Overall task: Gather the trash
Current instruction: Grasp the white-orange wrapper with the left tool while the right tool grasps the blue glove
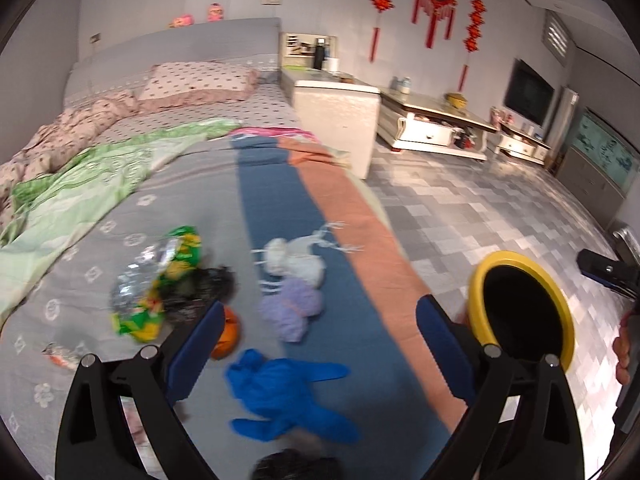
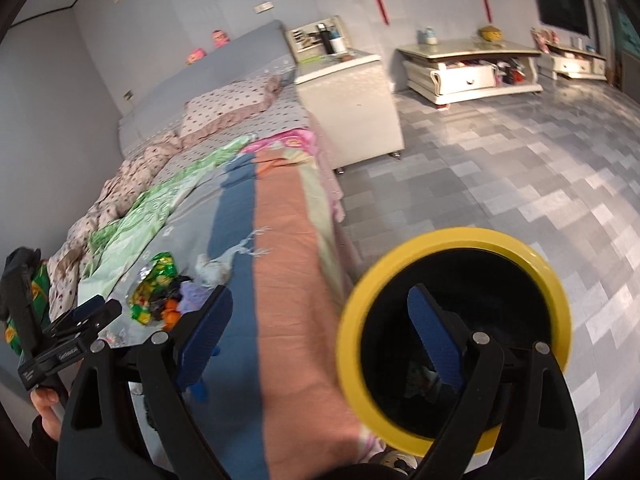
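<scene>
Trash lies scattered on the bed (image 1: 192, 208): a green wrapper (image 1: 160, 280), a blue glove (image 1: 280, 396), a purple wad (image 1: 294, 312), a white wad (image 1: 296, 260), an orange peel (image 1: 228, 334) and a dark clump (image 1: 208, 288). The bin (image 1: 480, 308), yellow-rimmed and black inside, stands on the floor (image 1: 480, 208) just beside the bed edge.

Left gripper (image 1: 320, 340): fingers spread wide, nothing between them. Right gripper (image 2: 320, 340): fingers also spread wide and empty; its right finger overlaps the bin mouth in the right wrist view.

Key relation: the glove lies directly ahead of and below the left fingers, roughly centred in the gap, its long axis running across the line of approach. The left gripper is judged nearer to the trash; the right is nearer to the bin (image 2: 452, 340).

View differences: the left view shows each trash item separately; the right view compresses them into one cluster, yet shows the bin mouth nearly whole, with faint contents at its bottom, identity unclear. Motion blur softens both views.
</scene>
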Available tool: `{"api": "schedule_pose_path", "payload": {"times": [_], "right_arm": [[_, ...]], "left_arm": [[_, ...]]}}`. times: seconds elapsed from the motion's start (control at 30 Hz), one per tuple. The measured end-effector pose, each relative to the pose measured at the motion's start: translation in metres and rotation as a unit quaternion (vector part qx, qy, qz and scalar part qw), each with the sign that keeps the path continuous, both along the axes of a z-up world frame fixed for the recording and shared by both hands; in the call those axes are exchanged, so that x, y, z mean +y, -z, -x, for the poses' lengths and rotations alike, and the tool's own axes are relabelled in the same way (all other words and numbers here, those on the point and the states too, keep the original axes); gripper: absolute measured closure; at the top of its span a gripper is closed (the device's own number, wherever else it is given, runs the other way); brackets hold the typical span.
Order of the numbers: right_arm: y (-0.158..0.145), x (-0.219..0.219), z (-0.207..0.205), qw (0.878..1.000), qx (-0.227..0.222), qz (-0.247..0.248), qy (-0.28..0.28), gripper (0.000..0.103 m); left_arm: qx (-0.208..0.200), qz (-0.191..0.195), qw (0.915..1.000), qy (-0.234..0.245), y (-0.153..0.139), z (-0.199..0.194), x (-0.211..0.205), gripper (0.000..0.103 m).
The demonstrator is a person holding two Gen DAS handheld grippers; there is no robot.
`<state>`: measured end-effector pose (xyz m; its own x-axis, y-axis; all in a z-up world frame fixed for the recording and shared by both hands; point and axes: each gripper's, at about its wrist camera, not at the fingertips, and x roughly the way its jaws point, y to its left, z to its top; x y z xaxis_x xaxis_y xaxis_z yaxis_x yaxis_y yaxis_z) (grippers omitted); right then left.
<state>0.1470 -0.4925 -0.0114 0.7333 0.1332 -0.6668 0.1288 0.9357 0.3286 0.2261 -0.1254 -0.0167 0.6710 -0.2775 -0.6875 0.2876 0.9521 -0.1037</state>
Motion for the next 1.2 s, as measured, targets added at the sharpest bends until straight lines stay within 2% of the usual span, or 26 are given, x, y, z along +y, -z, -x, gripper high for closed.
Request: {"api": "schedule_pose_path", "payload": {"times": [0.23, 0.5, 0.7, 0.87, 1.0, 1.2], "right_arm": [[-0.011, 0.078, -0.028, 0.997, -0.001, 0.011, -0.07, 0.017], [0.006, 0.159, -0.052, 0.989, 0.018, 0.035, -0.146, 0.017], [0.037, 0.211, -0.068, 0.978, 0.048, 0.062, -0.196, 0.017], [0.068, 0.247, -0.077, 0.966, 0.077, 0.08, -0.233, 0.017], [0.091, 0.267, -0.083, 0.958, 0.094, 0.094, -0.252, 0.017], [0.116, 0.284, -0.093, 0.948, 0.12, 0.105, -0.275, 0.017]], "left_arm": [[0.012, -0.019, 0.9968, -0.077, 0.002, -0.009, 0.087, 0.01], [0.055, -0.01, 0.985, -0.163, 0.026, -0.022, 0.178, 0.01], [0.102, 0.008, 0.9692, -0.224, 0.06, -0.03, 0.237, 0.01], [0.14, 0.032, 0.9512, -0.273, 0.091, -0.037, 0.28, 0.01], [0.164, 0.047, 0.9404, -0.294, 0.112, -0.042, 0.299, 0.01], [0.196, 0.091, 0.924, -0.315, 0.135, -0.056, 0.313, 0.01]]}}
